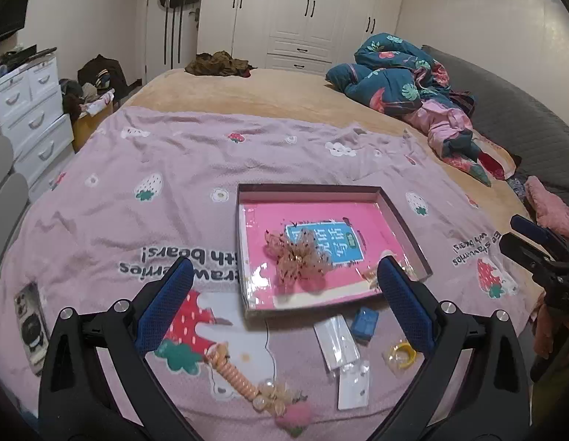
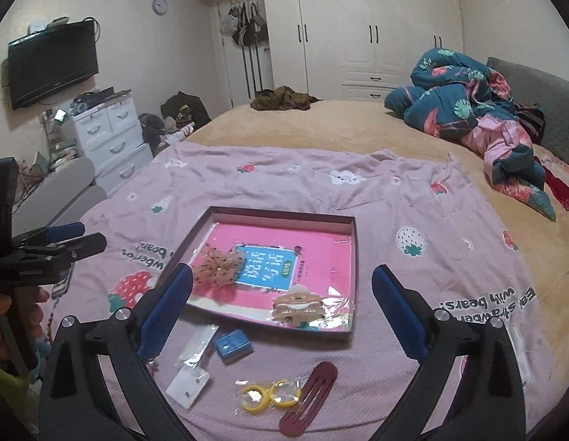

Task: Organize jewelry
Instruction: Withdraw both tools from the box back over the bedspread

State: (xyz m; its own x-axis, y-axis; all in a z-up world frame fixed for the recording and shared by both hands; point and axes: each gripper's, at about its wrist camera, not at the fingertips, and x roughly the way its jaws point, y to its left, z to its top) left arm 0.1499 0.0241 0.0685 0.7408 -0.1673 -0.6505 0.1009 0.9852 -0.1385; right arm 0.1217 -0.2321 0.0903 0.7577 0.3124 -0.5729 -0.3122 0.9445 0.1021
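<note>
A shallow brown tray [image 1: 405, 217] [image 2: 352, 257] with a pink lining lies on the pink strawberry sheet. In it rest a spotted mesh scrunchie [image 1: 299, 257] [image 2: 216, 266] and a beige claw clip [image 2: 297, 303]. In front of the tray lie a small blue box [image 1: 364, 324] [image 2: 233, 343], clear packets with white cards [image 1: 337, 341] [image 2: 188, 386], yellow hoops in a bag [image 1: 402, 354] [image 2: 267, 395], a dark red snap clip [image 2: 310, 400], a coiled hair tie [image 1: 231, 373] and a pink strawberry clip [image 1: 293, 417]. My left gripper [image 1: 284, 294] hangs open above these. My right gripper [image 2: 282, 296] is open too, empty.
The sheet covers a wide bed with a tan blanket [image 1: 266, 92]. A bundled floral duvet [image 1: 398, 73] lies at the far right. White drawers [image 1: 30, 110] stand left of the bed. A phone-like item [image 1: 30, 323] lies at the sheet's left.
</note>
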